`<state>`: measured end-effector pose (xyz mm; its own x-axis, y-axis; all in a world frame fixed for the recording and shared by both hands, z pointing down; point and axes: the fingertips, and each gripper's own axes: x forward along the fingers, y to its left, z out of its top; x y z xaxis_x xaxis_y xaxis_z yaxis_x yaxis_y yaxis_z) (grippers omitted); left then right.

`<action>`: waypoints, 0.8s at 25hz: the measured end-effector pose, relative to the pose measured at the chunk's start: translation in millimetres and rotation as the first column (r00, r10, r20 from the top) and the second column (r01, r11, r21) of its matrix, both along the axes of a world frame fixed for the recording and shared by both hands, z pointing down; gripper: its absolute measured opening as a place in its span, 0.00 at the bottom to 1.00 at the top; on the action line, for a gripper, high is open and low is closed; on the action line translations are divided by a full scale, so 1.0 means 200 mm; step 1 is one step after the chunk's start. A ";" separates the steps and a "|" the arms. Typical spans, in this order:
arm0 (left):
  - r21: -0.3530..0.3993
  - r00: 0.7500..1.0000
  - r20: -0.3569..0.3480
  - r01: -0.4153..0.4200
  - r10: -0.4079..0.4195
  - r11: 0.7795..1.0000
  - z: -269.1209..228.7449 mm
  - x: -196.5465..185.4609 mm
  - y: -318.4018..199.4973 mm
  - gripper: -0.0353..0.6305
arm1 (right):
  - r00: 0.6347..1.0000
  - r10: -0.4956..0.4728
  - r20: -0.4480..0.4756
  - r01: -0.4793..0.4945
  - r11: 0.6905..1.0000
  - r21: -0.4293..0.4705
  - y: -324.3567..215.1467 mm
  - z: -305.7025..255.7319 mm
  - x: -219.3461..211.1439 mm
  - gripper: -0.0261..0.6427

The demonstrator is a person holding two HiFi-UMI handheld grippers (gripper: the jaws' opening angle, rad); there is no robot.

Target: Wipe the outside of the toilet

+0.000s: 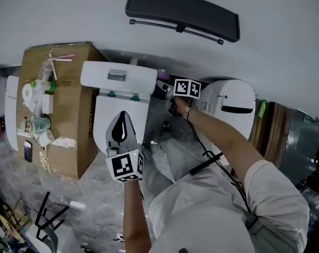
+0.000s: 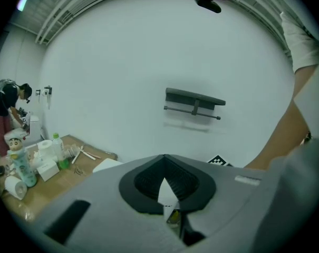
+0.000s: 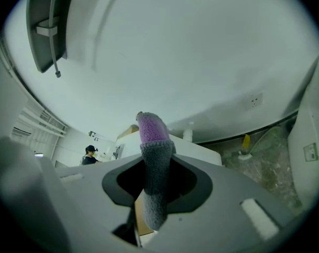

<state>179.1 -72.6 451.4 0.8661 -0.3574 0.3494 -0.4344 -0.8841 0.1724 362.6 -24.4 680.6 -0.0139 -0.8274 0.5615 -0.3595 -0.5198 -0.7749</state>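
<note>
Right claw (image 1: 170, 95) pinches cloth (image 3: 155, 167) upright, just right of toilet (image 1: 98, 78) tank; the tank's side lies to its left. Left claw (image 1: 121, 132) pressed together, empty, over lid (image 1: 104, 115).

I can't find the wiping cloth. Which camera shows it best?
The right gripper view: the grey and purple cloth fills the middle, clamped in the right gripper. The head view shows at most a purple speck; the left gripper view shows none.
</note>
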 end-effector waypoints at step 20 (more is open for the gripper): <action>0.062 0.999 -0.024 0.024 -0.023 0.998 -0.42 -0.43 -0.11 0.06 | 0.699 -0.539 -0.471 0.568 0.818 -0.092 -0.26 -0.90 -0.38 0.19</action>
<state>92.6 -94.7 366.4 0.8648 -0.3984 0.3055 -0.4518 -0.8829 0.1276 287.5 -76.7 499.7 -0.2360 -0.7830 0.5755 -0.8833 -0.0741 -0.4630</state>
